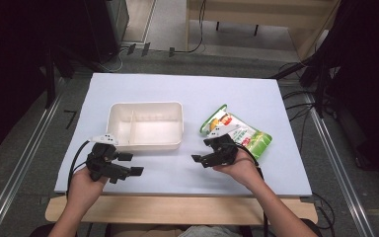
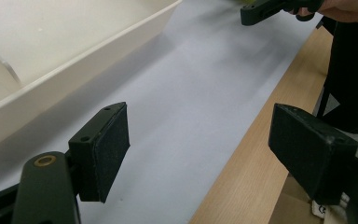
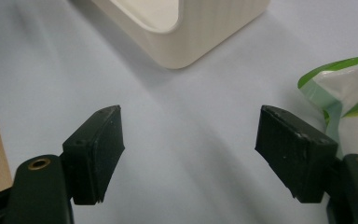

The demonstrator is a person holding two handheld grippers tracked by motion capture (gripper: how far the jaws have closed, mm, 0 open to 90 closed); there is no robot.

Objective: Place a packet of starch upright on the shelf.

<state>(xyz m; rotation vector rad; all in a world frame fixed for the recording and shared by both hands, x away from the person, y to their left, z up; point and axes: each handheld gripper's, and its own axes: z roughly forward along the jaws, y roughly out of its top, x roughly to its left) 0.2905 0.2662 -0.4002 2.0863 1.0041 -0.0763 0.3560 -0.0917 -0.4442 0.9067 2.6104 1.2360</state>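
White paper covers the table (image 1: 187, 89), and on it sit a cream box (image 1: 145, 125) and a shiny green snack bag (image 1: 244, 133).

I hold one claw in each hand. My right claw (image 1: 203, 153) is near the front edge, and the bag lies just beside it, on its right and a little farther away. In the right gripper view, the bag (image 3: 349, 88) peeks in past the right jaw, and the rounded corner of the box (image 3: 191, 28) is up ahead. The jaws of this claw stand wide apart with nothing between them, just bare white paper.

My left claw (image 1: 128, 165) is well to the left, close to the near wall of the box. Its jaws are wide apart too and hold nothing. In the left gripper view, the box (image 2: 74, 70) runs along the left, and my other claw (image 2: 265, 10) shows far off at the top.

The bag lies slanted. Its long way runs from far left to near right. My right hand is much nearer to it than my left hand. The box sits to the left of the bag, between my two hands but farther back.

I think the bag is meant to go in the box. So my right claw should turn right toward the bag and pinch its edge.
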